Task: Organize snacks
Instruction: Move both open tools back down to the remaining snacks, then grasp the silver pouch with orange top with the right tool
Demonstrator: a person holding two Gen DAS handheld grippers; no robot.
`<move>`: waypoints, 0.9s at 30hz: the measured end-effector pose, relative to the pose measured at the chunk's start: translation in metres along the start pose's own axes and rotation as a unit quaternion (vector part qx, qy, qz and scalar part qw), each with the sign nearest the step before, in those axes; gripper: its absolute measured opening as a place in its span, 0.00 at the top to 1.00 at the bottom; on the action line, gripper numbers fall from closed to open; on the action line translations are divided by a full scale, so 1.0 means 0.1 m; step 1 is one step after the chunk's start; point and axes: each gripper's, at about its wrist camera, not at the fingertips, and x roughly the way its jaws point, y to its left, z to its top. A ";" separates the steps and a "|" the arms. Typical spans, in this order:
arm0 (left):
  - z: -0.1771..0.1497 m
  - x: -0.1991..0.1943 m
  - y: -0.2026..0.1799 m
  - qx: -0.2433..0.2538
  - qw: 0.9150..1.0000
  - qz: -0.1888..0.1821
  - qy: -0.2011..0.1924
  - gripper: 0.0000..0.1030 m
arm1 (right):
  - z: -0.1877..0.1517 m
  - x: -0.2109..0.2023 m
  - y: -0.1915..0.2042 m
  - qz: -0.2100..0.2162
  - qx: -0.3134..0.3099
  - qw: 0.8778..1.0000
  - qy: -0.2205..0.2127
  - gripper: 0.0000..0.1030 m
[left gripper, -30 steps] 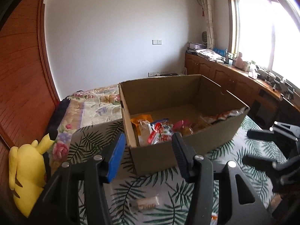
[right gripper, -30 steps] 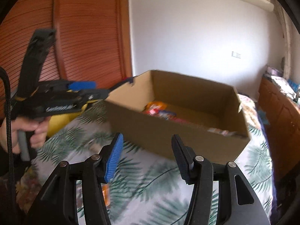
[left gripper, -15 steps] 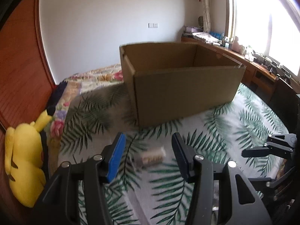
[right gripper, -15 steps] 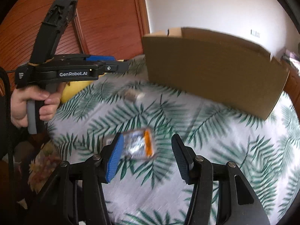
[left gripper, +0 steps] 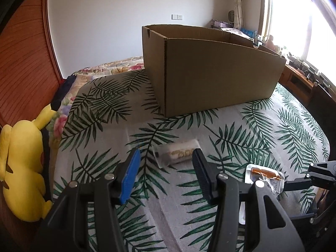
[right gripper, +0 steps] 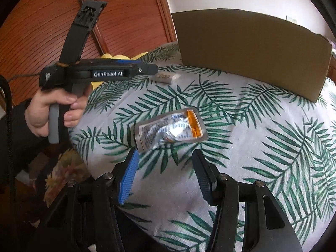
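Nearest in the left wrist view, the left gripper [left gripper: 166,172] hangs over the leaf-print bedspread [left gripper: 262,130] with its jaws apart and nothing between them. Just beyond the tips, slightly toward the black finger, lies a small cream snack roll [left gripper: 178,152] in a clear wrapper — on the cloth, not touched by either pad. To the right of it, partly hidden behind the gripper's frame, lies a silver pouch [left gripper: 265,176] with an orange band.

In the right wrist view, the right gripper [right gripper: 166,172] also stands with jaws apart and empty. The silver pouch lies flat just ahead of its tips, its near corner close to the blue finger [right gripper: 129,177] but clear of it. Farther off to the left, a hand [right gripper: 52,109] grips the handle of the left gripper, whose tip points at the snack roll beyond the pouch.

Farthest back stands the cardboard box [left gripper: 210,71] on the bedspread — its inside is hidden from both views. A yellow plush toy [left gripper: 23,166] sits at the bed's left edge.
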 end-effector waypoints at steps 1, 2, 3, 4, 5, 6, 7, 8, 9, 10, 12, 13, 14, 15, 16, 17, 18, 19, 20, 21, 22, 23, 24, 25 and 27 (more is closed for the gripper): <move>0.01 0.00 0.00 0.000 1.000 0.000 0.000 0.50 | 0.02 0.01 -0.01 0.005 0.004 1.000 0.000 0.47; 0.01 0.01 0.02 -0.001 1.000 0.001 0.000 0.50 | 0.05 0.02 0.00 0.008 0.006 1.000 0.000 0.47; 0.00 0.01 0.03 -0.002 1.000 0.002 0.000 0.50 | 0.07 0.04 0.01 0.005 0.004 1.000 0.001 0.47; 0.01 0.01 0.04 -0.003 1.000 0.002 0.000 0.50 | 0.09 0.06 0.02 0.000 0.002 1.000 0.002 0.47; 0.01 0.02 0.05 -0.005 1.000 0.001 0.001 0.50 | 0.11 0.08 0.02 -0.001 0.002 1.000 0.005 0.47; 0.01 0.02 0.05 -0.005 1.000 0.001 0.002 0.50 | 0.14 0.11 0.01 0.000 0.005 1.000 0.008 0.47; 0.00 0.02 0.05 -0.005 1.000 0.001 0.003 0.50 | 0.16 0.13 0.00 0.000 0.006 1.000 0.008 0.47; 0.01 0.03 0.06 -0.005 1.000 0.002 0.003 0.50 | 0.19 0.15 0.00 -0.003 0.007 1.000 0.009 0.47; 0.01 0.03 0.06 -0.005 1.000 0.001 0.003 0.50 | 0.22 0.18 0.00 -0.004 0.007 1.000 0.011 0.47; 0.01 0.03 0.05 -0.006 1.000 0.000 0.002 0.50 | 0.25 0.20 0.00 -0.005 0.008 1.000 0.012 0.47; 0.01 0.04 0.05 -0.005 1.000 0.000 0.002 0.50 | 0.31 0.23 0.00 -0.012 0.006 1.000 0.013 0.47; 0.01 0.05 0.05 -0.006 1.000 0.000 0.002 0.50 | 0.33 0.25 0.00 -0.016 0.004 1.000 0.015 0.47; 0.01 0.04 0.05 -0.005 1.000 0.000 0.002 0.50 | 0.35 0.27 0.00 -0.021 0.001 1.000 0.017 0.47; 0.01 0.04 0.05 -0.005 1.000 0.000 0.002 0.50 | 0.37 0.30 0.00 -0.029 -0.001 0.999 0.020 0.47; 0.01 0.04 0.05 -0.005 1.000 0.000 0.002 0.50 | 0.38 0.31 -0.01 -0.033 -0.002 0.999 0.022 0.47; 0.01 0.04 0.05 -0.004 1.000 0.000 0.002 0.50 | 0.40 0.33 -0.01 -0.036 -0.004 0.999 0.022 0.47; 0.02 0.05 0.05 -0.004 1.000 0.000 0.003 0.50 | 0.42 0.36 -0.01 -0.042 -0.007 0.999 0.024 0.47; 0.02 0.06 0.05 -0.004 1.000 0.001 0.003 0.50 | 0.44 0.37 0.00 -0.048 -0.011 0.998 0.026 0.47; 0.02 0.06 0.05 -0.004 1.000 0.001 0.003 0.50 | 0.44 0.39 0.00 -0.053 -0.015 0.998 0.029 0.47; 0.03 0.07 0.05 -0.005 1.000 0.001 0.003 0.50 | 0.45 0.41 0.01 -0.055 -0.017 0.998 0.030 0.47; 0.03 0.07 0.06 -0.006 1.000 0.000 0.003 0.50 | 0.45 0.43 0.01 -0.056 -0.019 0.998 0.031 0.47; 0.04 0.07 0.06 -0.007 1.000 0.000 0.003 0.50 | 0.45 0.43 0.03 -0.059 -0.023 0.997 0.032 0.47; 0.04 0.07 0.07 -0.008 1.000 0.000 0.002 0.50 | 0.45 0.44 0.04 -0.064 -0.029 0.997 0.033 0.47; 0.04 0.07 0.07 -0.008 1.000 0.000 0.002 0.50 | 0.45 0.46 0.07 -0.070 -0.037 0.996 0.034 0.49; 0.05 0.08 0.07 -0.007 1.000 0.000 0.003 0.50 | 0.44 0.48 0.11 -0.069 -0.052 0.996 0.034 0.57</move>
